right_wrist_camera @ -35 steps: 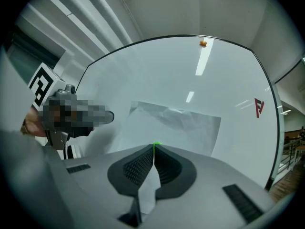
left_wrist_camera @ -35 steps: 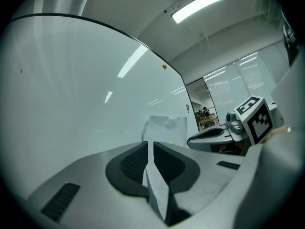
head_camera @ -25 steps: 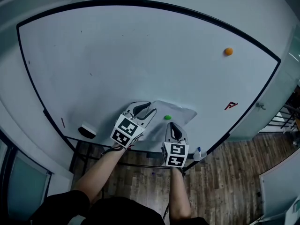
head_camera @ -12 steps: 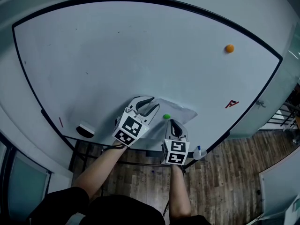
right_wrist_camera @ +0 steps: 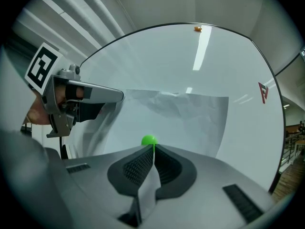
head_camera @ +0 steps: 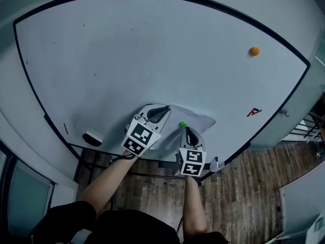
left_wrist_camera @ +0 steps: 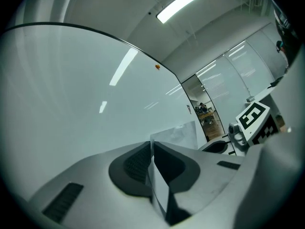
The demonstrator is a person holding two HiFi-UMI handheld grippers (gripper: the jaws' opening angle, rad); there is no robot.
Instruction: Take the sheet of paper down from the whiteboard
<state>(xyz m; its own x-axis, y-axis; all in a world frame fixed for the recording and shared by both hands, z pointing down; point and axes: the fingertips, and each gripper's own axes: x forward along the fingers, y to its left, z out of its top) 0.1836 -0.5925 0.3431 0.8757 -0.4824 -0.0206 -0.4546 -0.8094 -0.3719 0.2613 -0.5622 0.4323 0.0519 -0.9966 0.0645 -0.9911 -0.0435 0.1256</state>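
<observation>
A crumpled white sheet of paper hangs low on the whiteboard, with a green round magnet on its lower part. My left gripper is shut on the paper's left edge, which runs between its pads. My right gripper is shut on the paper's lower edge, its tips right at the green magnet. In the right gripper view the left gripper shows at the left, holding the sheet's far side.
An orange magnet and a red triangular magnet sit on the board's right part. An eraser rests on the board's tray at lower left. A small bottle stands by my right gripper. Wooden floor lies below.
My left gripper's jaws have shut on the paper's left edge; a second ago they stood open beside it. The right gripper has stayed put at the green magnet.
</observation>
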